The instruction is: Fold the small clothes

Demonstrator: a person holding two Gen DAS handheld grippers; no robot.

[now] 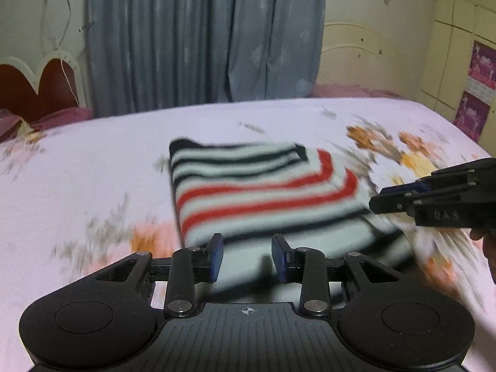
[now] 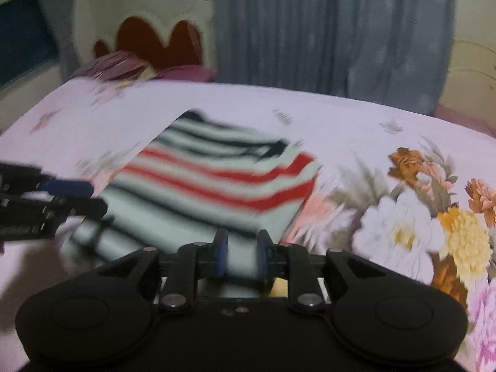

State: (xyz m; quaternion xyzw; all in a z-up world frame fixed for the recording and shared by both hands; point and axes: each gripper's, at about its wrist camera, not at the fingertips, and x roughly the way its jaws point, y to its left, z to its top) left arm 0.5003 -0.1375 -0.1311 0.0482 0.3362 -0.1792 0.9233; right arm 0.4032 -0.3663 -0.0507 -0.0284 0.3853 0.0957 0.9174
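A small striped garment (image 1: 263, 195), white with black and red stripes, lies folded into a rough rectangle on the floral bedsheet (image 1: 93, 170). It also shows in the right wrist view (image 2: 210, 186). My left gripper (image 1: 247, 255) is open and empty, just above the garment's near edge. My right gripper (image 2: 241, 254) is open and empty at the garment's near right corner. The right gripper shows from the side in the left wrist view (image 1: 434, 198), and the left gripper shows from the side in the right wrist view (image 2: 62, 198). Both views are blurred.
The bed has a red and white headboard (image 1: 40, 83) and pink pillows (image 2: 124, 68) at its left end. Grey curtains (image 1: 204, 37) hang behind the far edge of the bed. A cream wardrobe (image 1: 458, 46) stands at the right.
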